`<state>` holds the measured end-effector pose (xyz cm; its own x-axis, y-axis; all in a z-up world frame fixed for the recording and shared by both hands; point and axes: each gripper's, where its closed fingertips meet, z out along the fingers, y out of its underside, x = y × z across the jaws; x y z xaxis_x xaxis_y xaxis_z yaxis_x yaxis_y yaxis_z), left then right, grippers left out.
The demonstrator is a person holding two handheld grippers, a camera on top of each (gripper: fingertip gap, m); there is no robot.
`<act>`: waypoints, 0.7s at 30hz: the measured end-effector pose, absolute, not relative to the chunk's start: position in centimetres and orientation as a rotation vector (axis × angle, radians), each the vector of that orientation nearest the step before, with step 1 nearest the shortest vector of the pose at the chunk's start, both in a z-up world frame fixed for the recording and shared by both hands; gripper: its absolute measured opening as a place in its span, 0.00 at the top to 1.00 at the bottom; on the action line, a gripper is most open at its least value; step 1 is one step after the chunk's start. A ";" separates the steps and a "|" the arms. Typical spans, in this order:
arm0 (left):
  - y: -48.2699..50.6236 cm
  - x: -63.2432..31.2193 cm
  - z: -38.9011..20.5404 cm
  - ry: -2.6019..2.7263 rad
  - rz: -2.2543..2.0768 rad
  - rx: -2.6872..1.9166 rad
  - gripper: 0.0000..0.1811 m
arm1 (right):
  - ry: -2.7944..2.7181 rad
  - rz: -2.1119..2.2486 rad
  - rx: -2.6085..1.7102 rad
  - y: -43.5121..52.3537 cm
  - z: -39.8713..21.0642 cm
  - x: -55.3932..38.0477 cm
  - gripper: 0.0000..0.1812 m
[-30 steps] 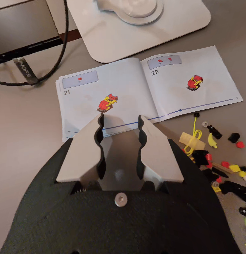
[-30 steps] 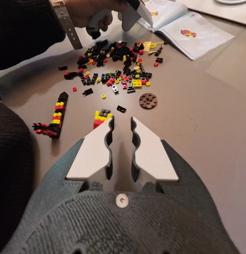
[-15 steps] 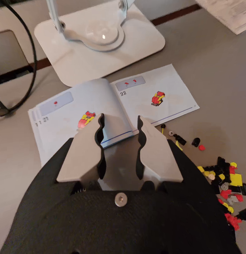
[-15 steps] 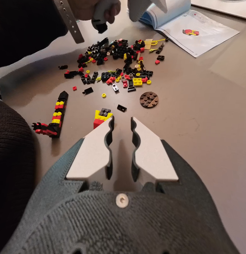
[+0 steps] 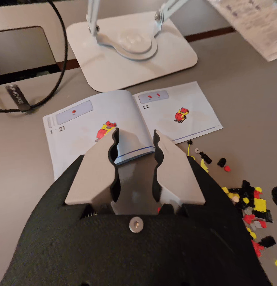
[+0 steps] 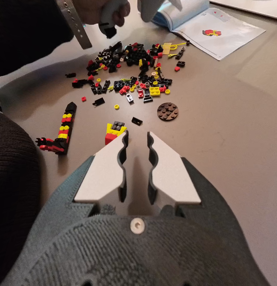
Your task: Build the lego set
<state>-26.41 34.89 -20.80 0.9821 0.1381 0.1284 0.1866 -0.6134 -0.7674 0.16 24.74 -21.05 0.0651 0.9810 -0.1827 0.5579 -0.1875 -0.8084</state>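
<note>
My left gripper (image 5: 136,131) is open and empty, held above the near edge of the open instruction booklet (image 5: 128,122). My right gripper (image 6: 137,133) is open and empty, low over the table. A small red, yellow and black build (image 6: 114,130) sits just left of its left fingertip. A long black, red and yellow build (image 6: 62,131) lies farther left. A pile of loose bricks (image 6: 131,72) lies beyond, also at the right in the left wrist view (image 5: 252,207). The booklet (image 6: 212,31) lies at the far right, with the left gripper above its left page.
A brown round plate (image 6: 167,111) and a small black piece (image 6: 137,121) lie ahead of the right gripper. A white lamp base (image 5: 131,51), a black cable (image 5: 62,61) and a dark device (image 5: 21,49) stand behind the booklet. A dark sleeve (image 6: 15,170) is at left. Measured from the fingertips, the small black piece (image 6: 137,121) is 4 cm or so from the right gripper and 25 cm from the left.
The left gripper rose and pulled back from the booklet, so more of the lamp base and the brick pile shows. The right gripper stayed almost still.
</note>
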 end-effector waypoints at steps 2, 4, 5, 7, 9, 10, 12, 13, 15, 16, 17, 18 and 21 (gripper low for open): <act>34.2 -26.9 -19.6 -0.258 -0.097 -2.200 0.77 | -1.524 1.003 -1.806 24.9 -21.1 0.2 0.87; 33.2 -27.2 -18.4 -0.279 -0.128 -2.163 0.77 | -1.517 1.002 -1.809 25.0 -21.0 0.3 0.87; 32.6 -27.4 -17.7 -0.291 -0.138 -2.142 0.77 | -1.514 1.000 -1.810 25.1 -21.0 0.3 0.87; 31.1 -27.8 -16.6 -0.313 -0.154 -2.096 0.77 | -1.511 0.995 -1.810 25.2 -21.0 0.3 0.87; 29.3 -27.8 -15.6 -0.322 -0.177 -2.040 0.77 | -1.510 0.988 -1.810 25.2 -21.1 0.2 0.88; 28.4 -27.6 -15.2 -0.324 -0.195 -2.006 0.77 | -1.511 0.985 -1.811 25.3 -21.2 0.2 0.88; 26.4 -26.7 -14.6 -0.368 -0.268 -1.915 0.76 | -1.508 0.979 -1.812 25.3 -21.3 0.0 0.88; 25.5 -26.1 -14.3 -0.413 -0.326 -1.855 0.76 | -1.503 0.977 -1.811 25.4 -21.3 -0.1 0.88; 24.1 -24.7 -14.0 -0.491 -0.445 -1.748 0.76 | -1.473 0.969 -1.802 25.9 -21.0 -0.5 0.88; 23.7 -23.9 -14.1 -0.521 -0.495 -1.724 0.76 | -1.444 0.969 -1.794 26.3 -20.5 -0.8 0.88; 23.4 -23.1 -14.4 -0.535 -0.538 -1.717 0.76 | -1.404 0.981 -1.788 26.8 -19.8 -1.2 0.88; 23.4 -22.3 -14.7 -0.532 -0.564 -1.728 0.76 | -1.355 1.007 -1.776 27.3 -18.8 -1.7 0.88; 24.0 -20.3 -14.7 -0.482 -0.575 -1.761 0.75 | -1.193 1.062 -1.733 29.0 -15.6 -3.2 0.85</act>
<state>-20.28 23.98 -14.72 0.7947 0.0267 0.6064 0.5924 -0.2521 -0.7652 -3.20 28.98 -15.62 0.2158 0.9540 -0.2081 0.3168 -0.2700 -0.9093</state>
